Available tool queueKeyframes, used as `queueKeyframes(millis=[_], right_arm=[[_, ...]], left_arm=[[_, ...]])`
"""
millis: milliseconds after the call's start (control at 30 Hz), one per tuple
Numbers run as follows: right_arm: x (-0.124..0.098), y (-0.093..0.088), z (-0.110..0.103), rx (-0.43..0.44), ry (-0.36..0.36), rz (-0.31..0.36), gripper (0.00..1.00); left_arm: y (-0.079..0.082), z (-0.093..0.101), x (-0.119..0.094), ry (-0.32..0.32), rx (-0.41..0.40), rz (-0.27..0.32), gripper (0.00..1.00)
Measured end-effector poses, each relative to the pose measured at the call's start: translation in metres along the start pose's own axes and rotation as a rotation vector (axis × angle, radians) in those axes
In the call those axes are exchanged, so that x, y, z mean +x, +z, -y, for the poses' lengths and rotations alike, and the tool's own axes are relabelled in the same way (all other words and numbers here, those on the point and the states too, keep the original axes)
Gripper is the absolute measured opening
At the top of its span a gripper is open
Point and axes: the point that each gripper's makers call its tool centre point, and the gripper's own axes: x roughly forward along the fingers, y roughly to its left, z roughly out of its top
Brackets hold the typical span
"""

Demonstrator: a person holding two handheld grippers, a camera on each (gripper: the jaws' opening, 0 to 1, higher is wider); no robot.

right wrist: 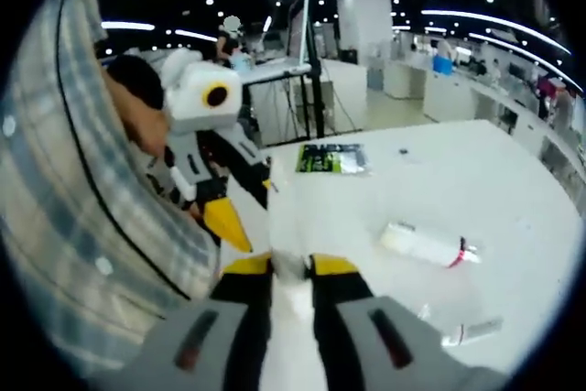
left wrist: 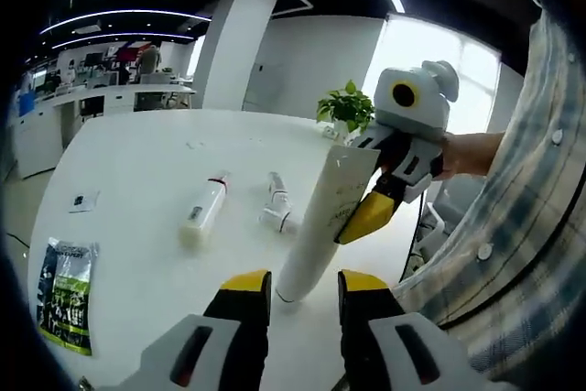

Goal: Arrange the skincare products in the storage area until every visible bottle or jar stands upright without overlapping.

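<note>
**A:** So where's your tall white tube (left wrist: 322, 217) at right now?

**B:** In the left gripper view it's leaning, base down on the white worktop (left wrist: 137, 171) and top tilted toward your right claw (left wrist: 364, 197), which is clamped on its upper end. In the right gripper view that same claw (right wrist: 291, 267) has its yellow jaws pinched narrow on the tube's white end (right wrist: 289, 268).

**A:** And your left claw?

**B:** Your left claw (left wrist: 303, 284) sits just in front of the tube's base, jaws apart and holding nothing. You can see it in the right gripper view too (right wrist: 229, 224), off to the left.

**A:** The other stuff?

**B:** Still lying flat. A white bottle with a dark band (left wrist: 204, 211) is on its side mid-worktop, and a small clear tube (left wrist: 277, 202) lies just beside it. There's a green packet (left wrist: 65, 295) near the worktop edge and a potted plant (left wrist: 346, 109) at the far side.
</note>
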Motion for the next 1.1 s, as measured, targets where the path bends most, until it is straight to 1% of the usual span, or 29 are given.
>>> queueKeyframes(millis=[33, 67, 133, 267, 367, 433, 467, 567, 667, 800, 833, 867, 967, 1033, 1100], right_arm=[[0.002, -0.001, 0.000, -0.002, 0.000, 0.000, 0.21], [0.005, -0.003, 0.001, -0.018, -0.007, -0.009, 0.22], [0.007, -0.004, 0.000, -0.026, 0.002, -0.016, 0.21], [0.010, 0.000, 0.000, -0.023, 0.015, -0.002, 0.18], [0.011, 0.005, 0.001, -0.023, 0.016, 0.016, 0.21], [0.012, 0.007, 0.000, -0.022, 0.019, 0.025, 0.21], [0.012, 0.008, 0.000, -0.024, 0.019, 0.027, 0.21], [0.012, 0.007, 0.000, -0.018, 0.027, 0.026, 0.14], [0.011, 0.007, 0.001, 0.004, 0.033, 0.040, 0.14], [0.011, 0.007, 0.000, -0.007, 0.032, 0.033, 0.12], [0.011, 0.008, 0.002, -0.013, 0.019, 0.034, 0.12], [0.011, 0.008, 0.003, -0.004, 0.019, 0.027, 0.12], [0.008, 0.010, 0.003, -0.016, 0.028, 0.007, 0.11], [0.006, 0.010, 0.006, -0.041, 0.024, -0.003, 0.11], [0.003, 0.011, 0.008, -0.044, 0.020, -0.005, 0.11]], left_arm=[[-0.001, 0.000, 0.000, 0.001, 0.002, -0.002, 0.29], [-0.002, 0.001, 0.000, 0.001, 0.004, -0.007, 0.29], [-0.003, 0.001, 0.000, 0.000, 0.006, -0.013, 0.29], [-0.005, 0.001, -0.003, 0.005, -0.005, -0.008, 0.30], [-0.006, 0.001, -0.004, 0.008, -0.007, -0.012, 0.30], [-0.007, 0.002, -0.005, 0.009, -0.009, -0.013, 0.30], [-0.007, 0.001, -0.005, 0.011, -0.011, -0.012, 0.30], [-0.007, -0.001, -0.006, 0.019, -0.023, -0.010, 0.30], [-0.009, -0.001, -0.005, 0.022, -0.029, -0.014, 0.30], [-0.012, -0.001, -0.005, 0.025, -0.037, -0.024, 0.29], [-0.012, -0.001, -0.005, 0.026, -0.040, -0.025, 0.29], [-0.012, -0.002, -0.005, 0.027, -0.046, -0.026, 0.29], [-0.009, -0.004, -0.003, 0.031, -0.059, -0.018, 0.28], [-0.006, -0.004, -0.002, 0.033, -0.064, -0.016, 0.28], [-0.003, -0.005, 0.000, 0.034, -0.060, -0.016, 0.28]])
